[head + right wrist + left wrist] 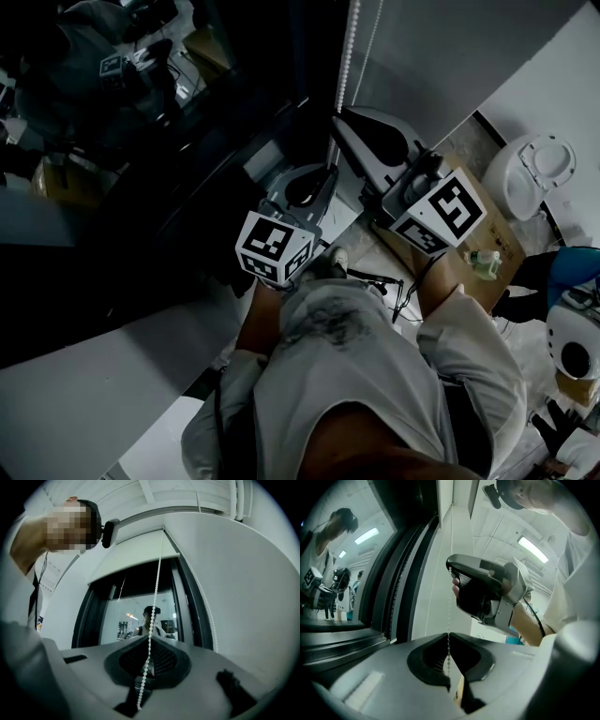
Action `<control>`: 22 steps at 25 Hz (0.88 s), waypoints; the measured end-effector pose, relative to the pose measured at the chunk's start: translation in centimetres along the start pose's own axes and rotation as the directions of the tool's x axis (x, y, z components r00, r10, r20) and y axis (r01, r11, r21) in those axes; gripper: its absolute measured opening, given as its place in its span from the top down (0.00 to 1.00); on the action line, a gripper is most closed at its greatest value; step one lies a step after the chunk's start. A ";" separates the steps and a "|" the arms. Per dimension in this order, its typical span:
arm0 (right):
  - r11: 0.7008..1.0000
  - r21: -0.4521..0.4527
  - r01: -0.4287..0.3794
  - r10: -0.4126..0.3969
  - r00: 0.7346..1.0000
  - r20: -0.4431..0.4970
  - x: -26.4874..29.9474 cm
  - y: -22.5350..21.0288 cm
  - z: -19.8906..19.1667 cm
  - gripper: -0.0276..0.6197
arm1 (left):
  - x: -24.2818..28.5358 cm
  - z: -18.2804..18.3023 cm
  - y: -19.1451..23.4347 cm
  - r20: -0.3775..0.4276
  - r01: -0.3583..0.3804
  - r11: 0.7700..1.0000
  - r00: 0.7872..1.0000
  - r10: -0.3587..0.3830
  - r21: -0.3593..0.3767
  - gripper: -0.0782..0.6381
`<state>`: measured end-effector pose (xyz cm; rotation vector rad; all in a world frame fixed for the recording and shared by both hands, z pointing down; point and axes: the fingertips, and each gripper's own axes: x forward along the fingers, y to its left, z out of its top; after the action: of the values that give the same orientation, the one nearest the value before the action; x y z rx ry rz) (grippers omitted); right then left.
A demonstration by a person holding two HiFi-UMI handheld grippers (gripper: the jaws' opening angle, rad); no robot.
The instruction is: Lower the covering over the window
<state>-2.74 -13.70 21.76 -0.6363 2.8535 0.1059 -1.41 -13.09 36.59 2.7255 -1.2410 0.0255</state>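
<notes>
A white bead chain (157, 581) hangs from the top of the window, beside the white roller blind (136, 555), which covers only the upper part of the dark glass (136, 616). My right gripper (150, 639) is shut on the chain, which dangles loose below the jaws. Lower down, my left gripper (449, 637) is shut on the same chain (450, 620), and the right gripper (452, 571) shows just above it. In the head view the chain (348, 56) runs down to the right gripper (375, 141), with the left gripper (305, 187) just below it.
A dark window frame (393, 592) stands to the left of the chain and a white wall (243, 597) to the right. On the floor lie a cardboard box (487, 253), a white toilet (536, 173) and black cables (380, 279).
</notes>
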 end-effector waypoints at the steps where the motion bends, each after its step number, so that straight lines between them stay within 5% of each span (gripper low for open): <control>1: 1.000 -0.001 -0.001 0.001 1.000 -0.002 0.0 0.0 0.0 0.92 | 0.0 0.0 0.0 0.001 0.000 1.000 1.000 0.000 -0.001 0.87; 9: 1.000 -0.015 0.007 -0.008 0.998 -0.064 -0.2 0.1 -2.2 0.92 | 0.0 -2.1 0.3 -0.039 -0.014 1.000 0.999 0.014 -0.008 0.87; 22: 0.997 0.072 0.040 -0.021 0.968 -0.251 -2.3 1.5 -11.3 0.92 | 0.4 -11.9 0.9 -0.205 -0.047 0.995 0.978 0.029 -0.084 0.86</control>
<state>-3.51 -12.73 33.32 -0.7244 3.0689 -0.0964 -1.29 -12.29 48.48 2.5495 -1.2057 0.2413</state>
